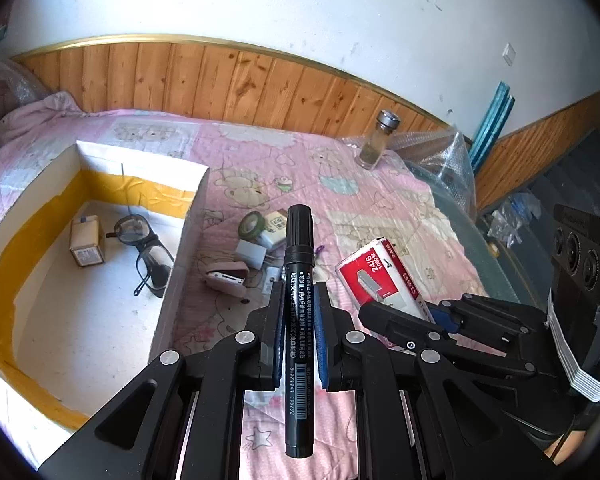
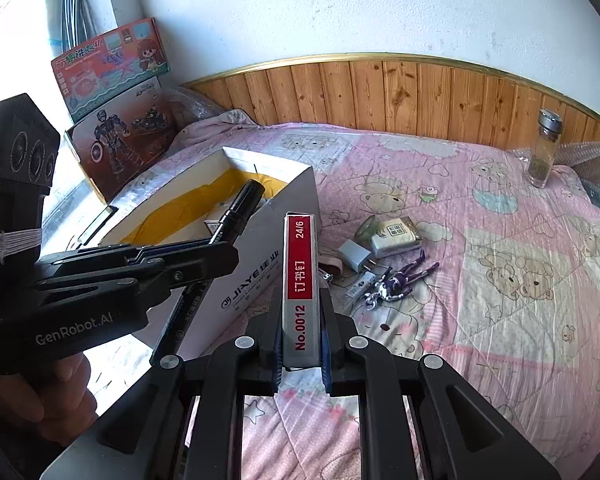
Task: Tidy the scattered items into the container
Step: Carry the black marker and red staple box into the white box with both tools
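Observation:
My left gripper (image 1: 299, 292) is shut on a black marker (image 1: 299, 264), held above the bed just right of the white box (image 1: 184, 240); it also shows in the right wrist view (image 2: 240, 204). My right gripper (image 2: 301, 300) is shut on a red-and-white staple box (image 2: 301, 264), seen in the left wrist view (image 1: 376, 276) too. The white box holds glasses (image 1: 146, 252) and a small brown carton (image 1: 86, 246). On the pink quilt lie a tape roll (image 1: 252, 226), a white charger (image 1: 250, 254), a pink case (image 1: 226, 278), a small packet (image 2: 396, 234) and a purple figure (image 2: 400, 278).
A glass jar (image 1: 376, 144) stands at the far side of the bed by bubble wrap (image 1: 440, 152). Toy boxes (image 2: 116, 100) lean at the wall left of the white box. Wood panelling (image 1: 220, 80) runs behind the bed.

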{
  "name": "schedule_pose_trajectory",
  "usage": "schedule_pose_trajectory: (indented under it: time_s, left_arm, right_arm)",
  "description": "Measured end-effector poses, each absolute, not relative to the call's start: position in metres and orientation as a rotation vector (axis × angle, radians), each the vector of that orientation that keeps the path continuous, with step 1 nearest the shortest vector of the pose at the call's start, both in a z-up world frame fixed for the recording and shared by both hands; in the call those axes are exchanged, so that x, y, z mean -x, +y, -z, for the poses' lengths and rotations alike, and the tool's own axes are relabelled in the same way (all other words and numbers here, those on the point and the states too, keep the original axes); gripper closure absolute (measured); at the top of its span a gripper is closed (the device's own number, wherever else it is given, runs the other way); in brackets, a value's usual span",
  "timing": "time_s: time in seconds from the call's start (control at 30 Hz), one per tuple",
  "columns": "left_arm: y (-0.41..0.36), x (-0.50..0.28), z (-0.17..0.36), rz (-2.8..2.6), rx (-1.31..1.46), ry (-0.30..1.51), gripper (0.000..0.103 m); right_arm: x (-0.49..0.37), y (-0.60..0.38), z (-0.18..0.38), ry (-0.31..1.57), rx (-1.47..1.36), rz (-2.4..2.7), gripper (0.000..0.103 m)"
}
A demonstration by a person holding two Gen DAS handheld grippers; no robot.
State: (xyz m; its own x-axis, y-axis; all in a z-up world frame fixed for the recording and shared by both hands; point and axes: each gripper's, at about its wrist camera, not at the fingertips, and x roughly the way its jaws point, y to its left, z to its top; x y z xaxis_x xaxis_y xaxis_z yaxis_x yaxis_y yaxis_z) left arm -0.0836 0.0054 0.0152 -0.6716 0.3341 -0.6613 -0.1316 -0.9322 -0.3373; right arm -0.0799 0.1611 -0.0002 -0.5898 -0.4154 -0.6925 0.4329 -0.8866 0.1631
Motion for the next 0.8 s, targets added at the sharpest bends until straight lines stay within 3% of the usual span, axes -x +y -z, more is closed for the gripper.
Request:
schedule_pose_trajectory:
  time_s: [0.8]
  left_arm:
    - [-0.054, 0.087, -0.034, -2.693, 1.065, -0.559, 0.09]
  right_arm:
    - [0.098, 0.101, -0.026, 0.122, -0.973, 2.353, 0.088]
